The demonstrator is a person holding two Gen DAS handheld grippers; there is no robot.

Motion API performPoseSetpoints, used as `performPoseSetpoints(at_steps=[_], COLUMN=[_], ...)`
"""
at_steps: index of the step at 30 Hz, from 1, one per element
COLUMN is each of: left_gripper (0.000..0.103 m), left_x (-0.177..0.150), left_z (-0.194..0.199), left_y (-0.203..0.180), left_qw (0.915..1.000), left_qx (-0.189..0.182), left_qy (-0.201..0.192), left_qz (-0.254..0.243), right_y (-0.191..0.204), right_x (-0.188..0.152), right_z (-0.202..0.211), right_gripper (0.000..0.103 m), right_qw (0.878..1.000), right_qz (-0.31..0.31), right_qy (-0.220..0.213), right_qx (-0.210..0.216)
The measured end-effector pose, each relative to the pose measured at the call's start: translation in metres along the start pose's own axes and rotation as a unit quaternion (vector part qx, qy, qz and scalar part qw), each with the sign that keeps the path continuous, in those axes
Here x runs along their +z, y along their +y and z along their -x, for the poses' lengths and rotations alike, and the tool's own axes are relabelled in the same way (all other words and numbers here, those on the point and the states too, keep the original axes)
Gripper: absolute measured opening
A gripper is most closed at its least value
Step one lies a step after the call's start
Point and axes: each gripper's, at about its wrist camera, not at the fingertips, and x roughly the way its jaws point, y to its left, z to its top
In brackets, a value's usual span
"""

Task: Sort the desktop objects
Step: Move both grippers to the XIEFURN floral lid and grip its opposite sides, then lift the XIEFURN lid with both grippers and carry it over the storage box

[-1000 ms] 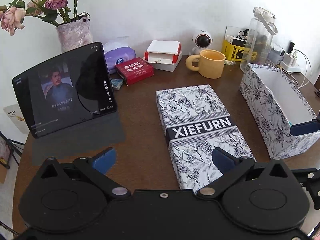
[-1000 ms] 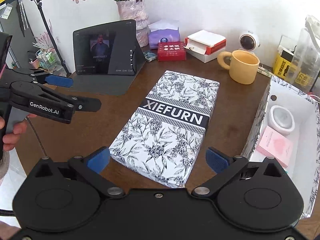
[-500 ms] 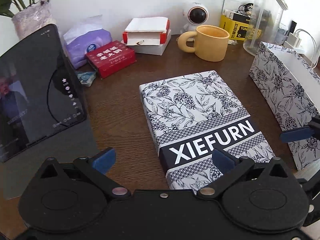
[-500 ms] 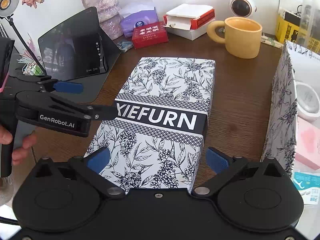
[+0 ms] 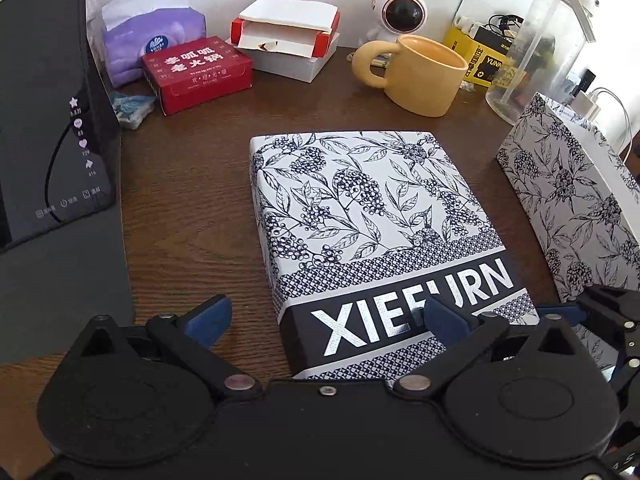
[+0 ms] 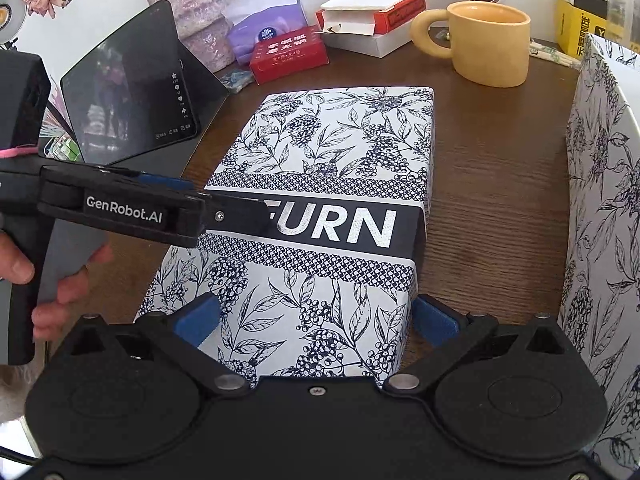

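A long lid printed with blue flowers and "XIEFURN" (image 5: 360,208) lies flat on the brown desk. My left gripper (image 5: 326,316) is open over the lid's left long edge, with one pad beside the lid and the other above its black band. In the right wrist view, my right gripper (image 6: 316,320) is open with a blue pad on each side of the near short end of the lid (image 6: 332,140). The left gripper's finger (image 6: 236,216) reaches over the band from the left, held by a hand (image 6: 60,288). The matching open box (image 5: 580,200) stands to the right.
Along the back stand a yellow mug (image 5: 424,76), a red box (image 5: 196,72), a purple tissue pack (image 5: 152,40), a white and red carton (image 5: 288,32), a small white camera (image 5: 400,12), a glass jar (image 5: 552,40) and a yellow box (image 5: 484,60). A propped tablet (image 5: 48,120) is on the left.
Both grippers have come forward and lower toward the lid. The right one now straddles its near end, and the left one has closed in over its left edge.
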Motion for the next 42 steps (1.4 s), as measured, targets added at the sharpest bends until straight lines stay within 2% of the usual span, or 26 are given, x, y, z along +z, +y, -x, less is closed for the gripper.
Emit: performPoseSetpoints(at_steps=[7,13,22,30,36,42], left_gripper=[0.103,0.103,0.1,0.1,0.099,0.097], left_x=[-0.009,-0.013,-0.013,-0.013,-0.017,-0.027], left_z=[-0.007,-0.004,0.013,0.051,0.094,0.136], left_y=[-0.001,-0.012,-0.024,-0.031,-0.038,-0.047], left_qw=[0.9973,0.9979,0.9959,0.9924,0.9904,0.9917], left_qx=[-0.039,-0.016,0.026,0.036,0.03,0.02], left_qy=[0.024,0.012,-0.007,-0.034,-0.058,-0.079], left_qz=[0.057,0.062,0.086,0.113,0.122,0.099], right_y=[-0.009,-0.008,0.01,0.035,0.071,0.111], right_x=[-0.006,-0.013,-0.016,-0.014,-0.017,-0.029], right_z=[-0.002,-0.004,0.003,0.034,0.066,0.091], right_gripper=[0.103,0.103,0.103,0.103,0.103,0.103], right_qw=[0.999,0.999,0.998,0.996,0.993,0.992], right_qz=[-0.024,-0.026,-0.016,-0.005,0.005,-0.001], right_qy=[-0.015,-0.04,-0.055,-0.084,-0.113,-0.122], right_qx=[0.018,0.014,-0.002,-0.015,-0.028,-0.04])
